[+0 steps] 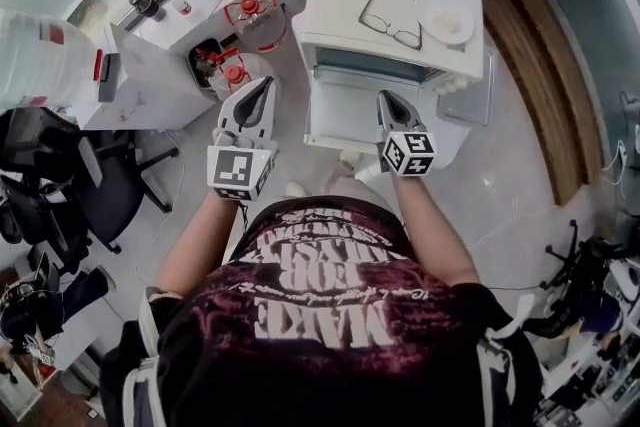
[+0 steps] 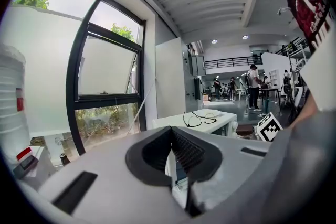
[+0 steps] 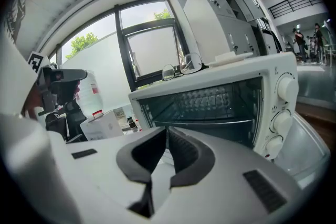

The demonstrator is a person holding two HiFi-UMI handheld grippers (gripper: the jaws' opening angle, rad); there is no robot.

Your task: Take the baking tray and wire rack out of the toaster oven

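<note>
The only writing I can read is on my dark shirt (image 1: 320, 315), where pale block letters spell "MAKE", upside down in the head view; the lines beyond it are too warped to make out. Each of my tools carries a cube of black-and-white square markers, with no words on them. Both my forearms reach forward from my body. My left gripper (image 1: 263, 85) points ahead just off the left front corner of the white toaster oven (image 1: 395, 40), apart from it, and its jaws are pressed together with nothing between them. My right gripper (image 1: 388, 97) is over the right side of the lowered oven door (image 1: 340, 110), aimed at the open cavity, and its jaws are likewise clenched on nothing. In the right gripper view the wire rack (image 3: 210, 98) sits inside the oven, across the upper part of the dark cavity. A thin pale edge (image 3: 210, 124) runs across below it; whether that is the baking tray I cannot tell. A pair of glasses (image 1: 392, 13) and a white dish (image 1: 447, 18) lie on the oven's top, and its round knobs (image 3: 286, 89) stack down the right of its front.
</note>
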